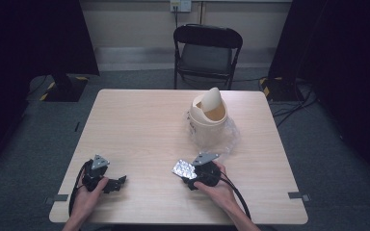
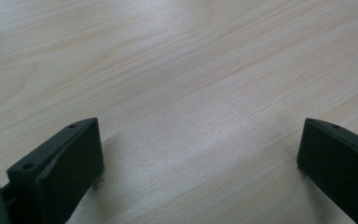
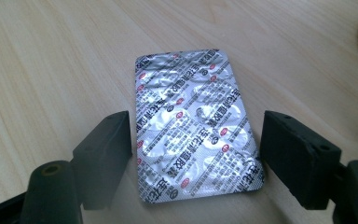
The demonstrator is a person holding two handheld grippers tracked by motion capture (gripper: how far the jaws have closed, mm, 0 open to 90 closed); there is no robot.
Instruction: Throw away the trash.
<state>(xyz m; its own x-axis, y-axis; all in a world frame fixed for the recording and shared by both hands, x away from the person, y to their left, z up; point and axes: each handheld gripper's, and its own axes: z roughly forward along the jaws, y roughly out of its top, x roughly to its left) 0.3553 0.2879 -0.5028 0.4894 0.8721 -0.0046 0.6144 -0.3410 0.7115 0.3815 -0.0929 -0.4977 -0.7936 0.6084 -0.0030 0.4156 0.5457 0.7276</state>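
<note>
A silver foil blister pack (image 3: 191,130) with red and black print lies flat on the light wooden table (image 1: 139,125). My right gripper (image 3: 198,121) is open, one black jaw close on each long side of the pack, with a thin gap showing at the left jaw. From above, the pack (image 1: 183,169) lies just ahead of the right gripper (image 1: 187,176), near the front middle of the table. My left gripper (image 1: 119,182) rests at the front left, open over bare wood (image 2: 200,140) with nothing between its jaws.
A cream swing-lid bin (image 1: 207,118) stands right of the table's centre, its lid tipped open, with a clear plastic bag (image 1: 231,134) bunched around its base. A black folding chair (image 1: 206,50) stands beyond the far edge. Cables lie on the floor at the right.
</note>
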